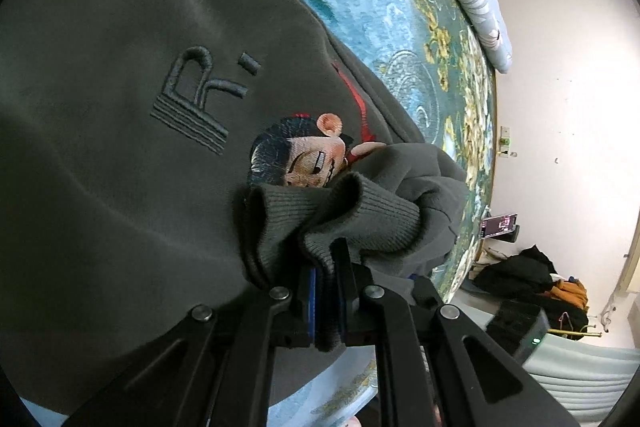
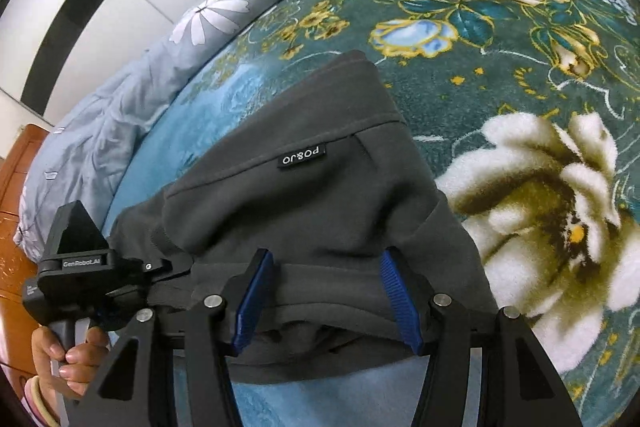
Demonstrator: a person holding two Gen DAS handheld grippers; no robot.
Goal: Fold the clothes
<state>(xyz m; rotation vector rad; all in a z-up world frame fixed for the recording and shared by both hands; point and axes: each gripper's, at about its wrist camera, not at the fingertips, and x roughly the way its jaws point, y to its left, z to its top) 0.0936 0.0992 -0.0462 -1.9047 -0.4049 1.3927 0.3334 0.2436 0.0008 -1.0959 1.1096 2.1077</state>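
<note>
A dark grey sweatshirt point(image 1: 120, 147) with raised letters and a cartoon face print lies on the bed. Its ribbed cuff point(image 1: 360, 211) is bunched up over the print, and my left gripper point(image 1: 326, 259) is shut on the cuff's edge. In the right wrist view the same sweatshirt point(image 2: 312, 195) shows a folded part with a small black label point(image 2: 302, 157). My right gripper point(image 2: 328, 295) stands open just over the garment's near edge; the fabric runs past both blue pads point(image 2: 256, 295). A hand point(image 2: 68, 355) holds the left gripper's body point(image 2: 80, 267) at the lower left.
The bed carries a teal floral blanket point(image 2: 500, 47), with a light blue daisy duvet point(image 2: 200, 27) along its far side. Beyond the bed's edge are a lit phone on a stand point(image 1: 498, 225) and a heap of dark clothes point(image 1: 520, 275). Wooden furniture point(image 2: 16, 187) stands at the left.
</note>
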